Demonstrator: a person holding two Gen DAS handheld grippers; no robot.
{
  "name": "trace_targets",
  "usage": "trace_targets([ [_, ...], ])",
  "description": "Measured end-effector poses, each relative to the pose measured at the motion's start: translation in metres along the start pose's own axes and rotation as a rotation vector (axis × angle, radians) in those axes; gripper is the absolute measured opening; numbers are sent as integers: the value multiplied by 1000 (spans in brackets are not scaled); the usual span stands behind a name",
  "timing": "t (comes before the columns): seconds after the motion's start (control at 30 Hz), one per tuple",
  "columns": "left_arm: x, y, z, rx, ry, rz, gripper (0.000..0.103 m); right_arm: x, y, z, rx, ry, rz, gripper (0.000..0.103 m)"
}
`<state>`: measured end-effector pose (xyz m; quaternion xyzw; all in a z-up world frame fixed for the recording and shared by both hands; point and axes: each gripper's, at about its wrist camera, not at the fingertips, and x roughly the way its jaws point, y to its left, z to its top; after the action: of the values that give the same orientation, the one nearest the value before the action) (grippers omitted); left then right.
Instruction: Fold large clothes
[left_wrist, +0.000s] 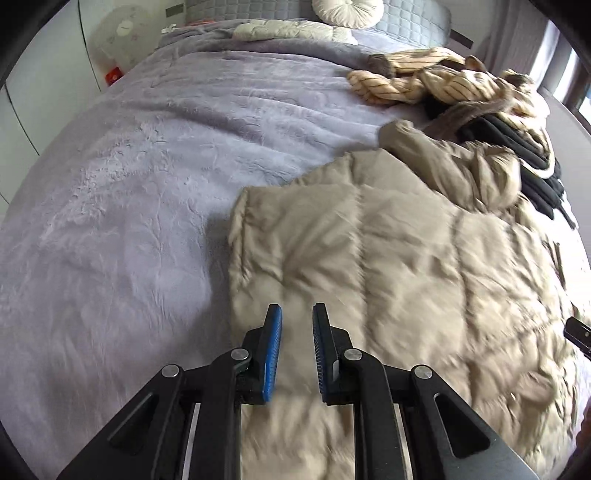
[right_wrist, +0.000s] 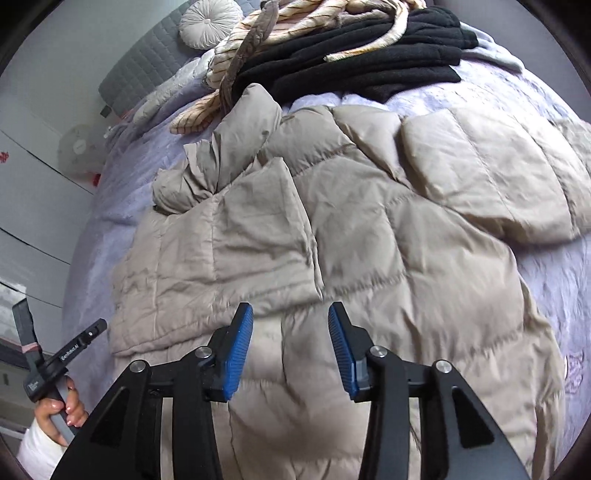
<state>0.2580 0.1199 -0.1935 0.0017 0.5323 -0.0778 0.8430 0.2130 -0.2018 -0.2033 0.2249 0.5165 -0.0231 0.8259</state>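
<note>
Lavender plush bedspread (left_wrist: 129, 192) under beige quilted puffer coat (right_wrist: 351, 236); black fleece heap (right_wrist: 369, 55) at twelve o'clock. Left gripper (left_wrist: 297, 317) narrowly apart, right gripper (right_wrist: 291, 317) apart, both empty.

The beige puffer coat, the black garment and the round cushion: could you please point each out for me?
Beige puffer coat (right_wrist: 369, 229), right wrist view, quilted middle.
Black garment (right_wrist: 369, 62), right wrist view, folded middle.
Round cushion (right_wrist: 208, 22), right wrist view, near its centre button.

Beige quilted puffer coat (right_wrist: 332, 221) matt & crinkly, lilac bedspread (left_wrist: 129, 184) plush, tongs' pads (right_wrist: 236, 354) ribbed blue
</note>
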Motion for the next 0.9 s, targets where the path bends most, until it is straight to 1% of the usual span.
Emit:
trace_targets([
  [0.23,-17,-39,-37,-3,68,-57,20,-27,-20,-27,42,14,24,53],
  [0.27,-18,-44,-41,-1,74,-59,42,-29,-23,-29,48,16,29,56],
  [0.3,-18,-51,-45,-2,81,-59,62,-33,-27,-31,53,17,36,58],
  [0.33,-22,-56,-49,-7,70,-56,87,-36,-29,-33,57,16,40,58],
  [0.37,-27,-63,-54,-5,49,-54,87,-40,-33,-34,59,16,46,58],
  [0.43,-28,-76,-59,26,55,-59,87,-48,-40,-37,62,15,56,59],
  [0.5,-28,-89,-62,40,74,-58,87,-54,-47,-39,70,12,61,65],
  [0.6,-29,-111,-66,73,84,-56,96,-67,-64,-38,91,3,74,69],
  [0.63,-30,-121,-66,83,79,-56,101,-71,-69,-37,97,0,77,71],
  [0.67,-31,-129,-66,90,72,-58,102,-75,-76,-35,103,-3,83,78],
  [0.7,-32,-135,-65,96,66,-60,102,-81,-83,-33,109,-10,89,82],
  [0.77,-34,-152,-63,112,55,-67,102,-91,-94,-31,119,-26,91,82],
  [0.83,-35,-167,-61,125,42,-68,102,-101,-108,-25,128,-47,88,85],
  [0.87,-35,-178,-60,136,35,-71,102,-107,-117,-21,135,-59,85,97],
  [0.9,-36,-186,-59,143,32,-76,102,-112,-125,-18,142,-76,80,103],
])
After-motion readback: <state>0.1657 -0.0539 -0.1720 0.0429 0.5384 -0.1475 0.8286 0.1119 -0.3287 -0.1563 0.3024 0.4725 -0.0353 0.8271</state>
